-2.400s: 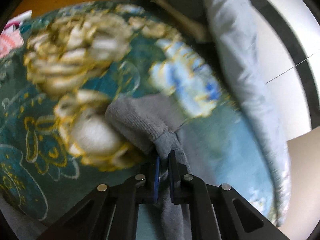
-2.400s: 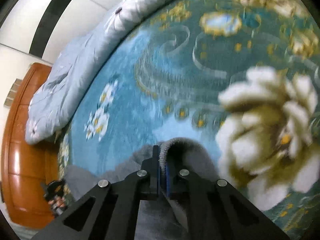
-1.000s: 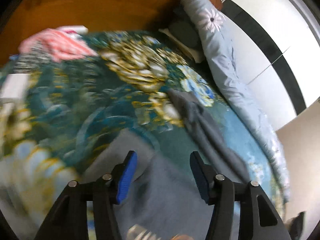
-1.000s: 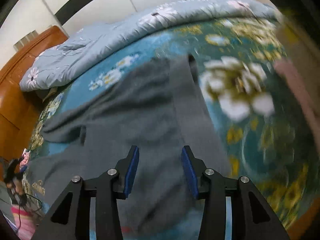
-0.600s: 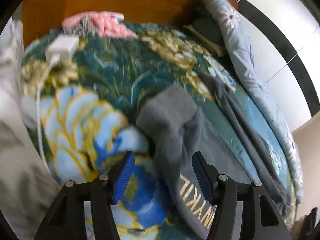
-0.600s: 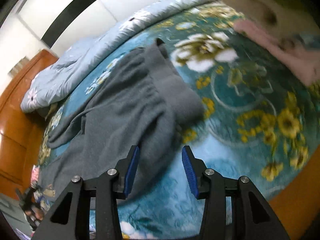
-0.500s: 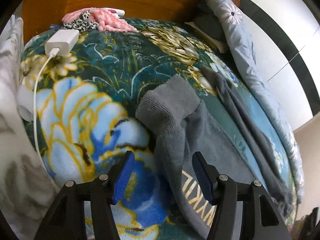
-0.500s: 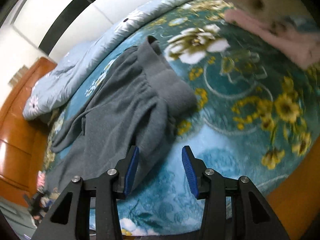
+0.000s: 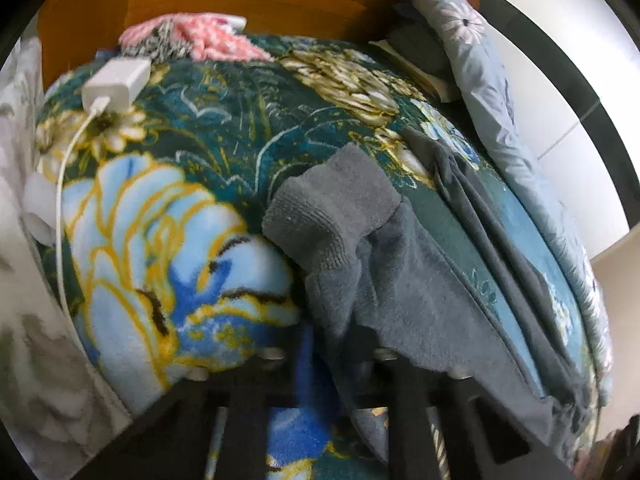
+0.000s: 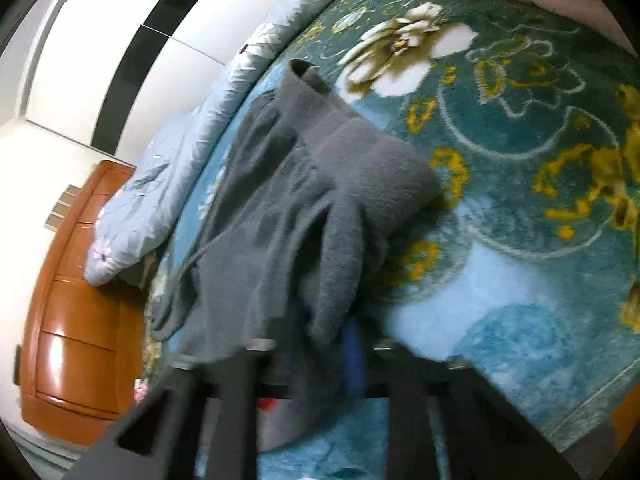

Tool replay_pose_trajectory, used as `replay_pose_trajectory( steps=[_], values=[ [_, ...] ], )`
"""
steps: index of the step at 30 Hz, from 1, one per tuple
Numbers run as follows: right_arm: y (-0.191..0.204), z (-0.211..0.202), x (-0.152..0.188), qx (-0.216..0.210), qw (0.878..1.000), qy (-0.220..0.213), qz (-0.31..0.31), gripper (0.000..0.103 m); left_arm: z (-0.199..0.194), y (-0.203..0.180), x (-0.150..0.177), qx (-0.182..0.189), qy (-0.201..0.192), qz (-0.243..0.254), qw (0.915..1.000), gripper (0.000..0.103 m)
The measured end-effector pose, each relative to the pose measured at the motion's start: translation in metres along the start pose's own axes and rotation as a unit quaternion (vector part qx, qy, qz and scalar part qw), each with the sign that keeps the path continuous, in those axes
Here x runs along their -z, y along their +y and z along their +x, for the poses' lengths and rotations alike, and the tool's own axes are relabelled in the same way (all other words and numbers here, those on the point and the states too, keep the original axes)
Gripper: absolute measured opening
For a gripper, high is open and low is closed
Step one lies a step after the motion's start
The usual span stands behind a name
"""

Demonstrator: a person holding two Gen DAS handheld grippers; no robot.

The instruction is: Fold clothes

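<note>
Since half a second ago both your tongs, which stood wide open over the cloth, have gone down onto it and snapped together. Your left tongs (image 9: 332, 356) are now clamped on the edge of the grey sweater (image 9: 404, 292) just below its ribbed cuff (image 9: 332, 216); before, that edge lay loose between the blue pads. Your right tongs (image 10: 320, 344) are closing, a bunched fold of the sweater (image 10: 288, 208) is between them, and the pads look pressed on it, though blur smears the tips. That view has also rolled, so the bed now runs on a slant.

The bed (image 9: 168, 240) fills both views under a teal flowered blanket (image 10: 520, 160). The sweater lies spread across it, one sleeve ending in the cuff near your left hand, the other sleeve (image 10: 360, 160) lying folded towards your right. A pale blue quilt (image 9: 492, 92) runs along the far edge by the white wall. Wooden furniture (image 10: 76, 300) stands past the bed. A pink garment (image 9: 208, 38) lies at the blanket's far end, and near it a white charger (image 9: 116, 80) with its cable (image 9: 60, 200).
</note>
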State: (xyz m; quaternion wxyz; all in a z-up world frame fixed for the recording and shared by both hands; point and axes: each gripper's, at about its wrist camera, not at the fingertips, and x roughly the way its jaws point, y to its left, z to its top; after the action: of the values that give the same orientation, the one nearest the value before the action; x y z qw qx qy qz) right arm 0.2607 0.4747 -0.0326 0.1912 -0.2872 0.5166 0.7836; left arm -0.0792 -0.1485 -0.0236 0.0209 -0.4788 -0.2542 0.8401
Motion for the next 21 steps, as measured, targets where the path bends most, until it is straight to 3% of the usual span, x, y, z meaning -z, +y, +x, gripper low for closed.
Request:
replay_pose_trajectory(
  steps=[3, 7, 10, 15, 21],
  values=[
    [0.009, -0.022, -0.007, -0.029, 0.999, -0.029, 0.005, 0.007, -0.006, 0.004, -0.005, 0.03, -0.005, -0.036, 0.9989, 0.004],
    [0.028, -0.07, -0.013, -0.072, 0.993, -0.094, -0.018, 0.007, -0.037, -0.006, -0.014, 0.095, -0.038, -0.03, 0.9943, 0.004],
    [0.039, -0.088, -0.012, -0.08, 0.989, -0.117, -0.04, 0.007, -0.041, -0.012, -0.015, 0.077, -0.037, -0.021, 0.9961, 0.004],
    [0.032, -0.075, -0.011, -0.069, 0.993, -0.095, -0.026, 0.007, -0.023, -0.007, -0.008, 0.046, -0.015, -0.044, 0.9979, 0.004],
    [0.057, -0.067, -0.04, -0.077, 0.992, -0.091, -0.049, 0.007, -0.023, -0.049, -0.05, 0.04, -0.028, -0.026, 0.9985, 0.004]
  ],
)
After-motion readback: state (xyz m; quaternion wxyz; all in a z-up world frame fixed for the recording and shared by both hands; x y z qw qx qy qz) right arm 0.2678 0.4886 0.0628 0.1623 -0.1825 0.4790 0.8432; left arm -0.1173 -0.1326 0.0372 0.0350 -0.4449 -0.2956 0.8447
